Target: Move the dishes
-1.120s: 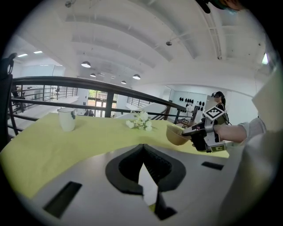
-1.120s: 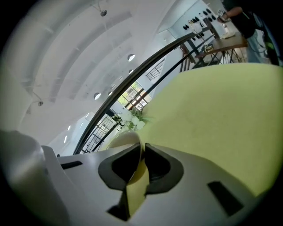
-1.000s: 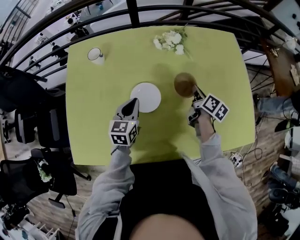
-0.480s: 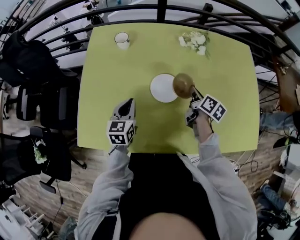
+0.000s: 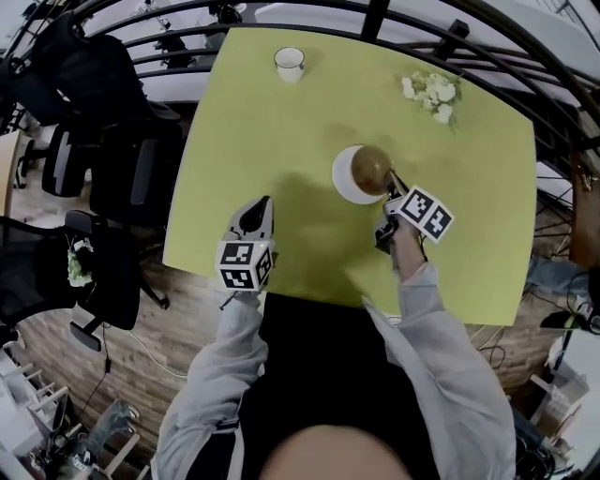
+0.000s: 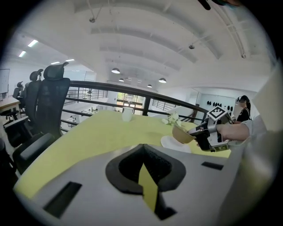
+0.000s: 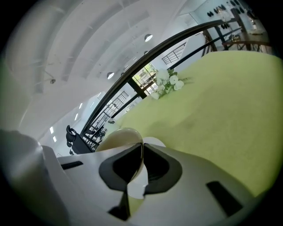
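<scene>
My right gripper (image 5: 391,190) is shut on the rim of a tan bowl (image 5: 371,168). It holds the bowl tilted over the right part of a white plate (image 5: 347,178) in the middle of the green table (image 5: 272,141). The right gripper view shows the bowl's rim (image 7: 120,136) pinched between the pads, with the plate (image 7: 154,142) behind it. From the left gripper view, the bowl (image 6: 181,134) hangs just above the plate (image 6: 173,144), held by the right gripper (image 6: 193,131). My left gripper (image 5: 259,206) is shut on nothing, over bare table to the plate's left.
A white cup (image 5: 289,62) stands at the table's far left and a bunch of white flowers (image 5: 431,94) lies at the far right. A black railing (image 5: 375,19) runs behind the table. Office chairs (image 5: 112,187) stand off its left edge.
The right gripper has carried the bowl leftward from beside the plate to over it. The left gripper, earlier at the plate's near edge, now sits well to its left.
</scene>
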The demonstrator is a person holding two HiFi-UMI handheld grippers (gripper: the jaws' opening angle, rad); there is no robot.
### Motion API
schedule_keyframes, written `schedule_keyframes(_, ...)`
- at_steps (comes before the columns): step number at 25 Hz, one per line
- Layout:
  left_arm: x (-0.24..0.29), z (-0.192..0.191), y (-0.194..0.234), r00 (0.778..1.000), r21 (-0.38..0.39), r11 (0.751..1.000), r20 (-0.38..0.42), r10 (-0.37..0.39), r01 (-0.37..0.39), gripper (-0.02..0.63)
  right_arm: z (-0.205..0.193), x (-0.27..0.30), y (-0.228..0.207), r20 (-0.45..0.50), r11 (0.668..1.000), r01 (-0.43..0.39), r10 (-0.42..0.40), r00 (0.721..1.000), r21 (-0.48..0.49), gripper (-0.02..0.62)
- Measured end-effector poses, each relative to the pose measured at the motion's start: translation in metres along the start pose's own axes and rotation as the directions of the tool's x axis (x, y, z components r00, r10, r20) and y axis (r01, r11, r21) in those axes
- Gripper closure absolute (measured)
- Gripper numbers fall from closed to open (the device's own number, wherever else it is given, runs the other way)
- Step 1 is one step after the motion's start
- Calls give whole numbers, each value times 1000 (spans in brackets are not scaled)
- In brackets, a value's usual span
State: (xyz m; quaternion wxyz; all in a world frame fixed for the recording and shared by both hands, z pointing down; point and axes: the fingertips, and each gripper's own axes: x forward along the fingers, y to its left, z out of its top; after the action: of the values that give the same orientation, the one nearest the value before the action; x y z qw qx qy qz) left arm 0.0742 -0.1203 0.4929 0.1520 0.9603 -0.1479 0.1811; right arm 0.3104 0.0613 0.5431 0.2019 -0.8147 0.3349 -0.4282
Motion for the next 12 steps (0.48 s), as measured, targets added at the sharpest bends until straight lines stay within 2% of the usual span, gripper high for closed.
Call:
schedule_keyframes(5,-9,-9,13,999,-30,998,-8,52,-53,594,-5,14,-6,-23,995,48,-50,998,-85,571)
schedule_keyframes(12,-15,-18,14,997,-45,996,-18,80,-80,594,-10,21,-13,-54,990,83,-89,995,-111,560)
